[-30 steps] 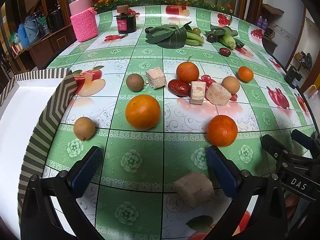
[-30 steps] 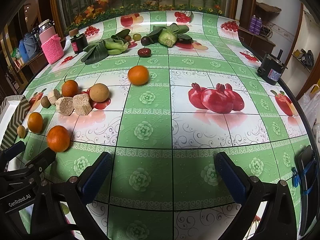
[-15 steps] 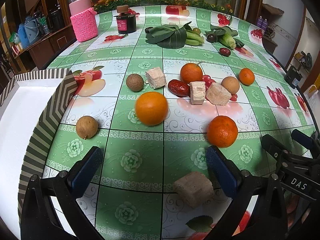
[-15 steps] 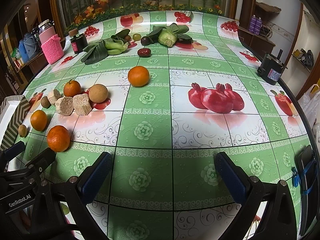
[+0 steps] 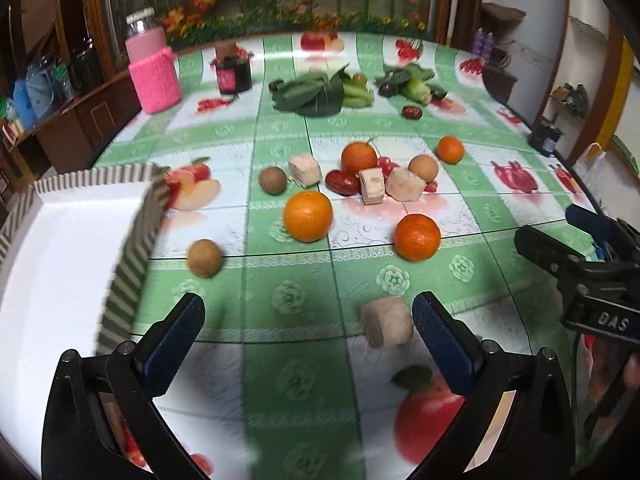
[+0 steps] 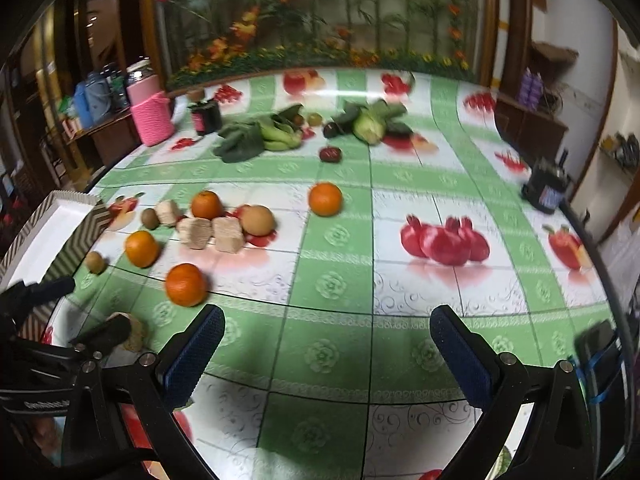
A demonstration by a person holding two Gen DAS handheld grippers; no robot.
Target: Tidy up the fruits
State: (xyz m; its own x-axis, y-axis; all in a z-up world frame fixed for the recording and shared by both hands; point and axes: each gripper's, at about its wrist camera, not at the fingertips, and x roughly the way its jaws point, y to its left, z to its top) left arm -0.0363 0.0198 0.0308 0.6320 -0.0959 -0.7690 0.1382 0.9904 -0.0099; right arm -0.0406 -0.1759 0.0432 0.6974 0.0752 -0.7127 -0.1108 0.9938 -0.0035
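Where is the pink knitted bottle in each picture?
Left wrist view: the pink knitted bottle stands at the upper left, at the far edge of the table, left of the dark jar.
Right wrist view: the pink knitted bottle is again at the upper left, left of the dark jar.
Shared landmark: the dark jar just to its right, with the green leaves beyond that.

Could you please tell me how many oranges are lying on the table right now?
4. A large orange at centre, another orange to its right, a stemmed orange behind the beige cubes, and a small orange farthest right. None appears hidden.
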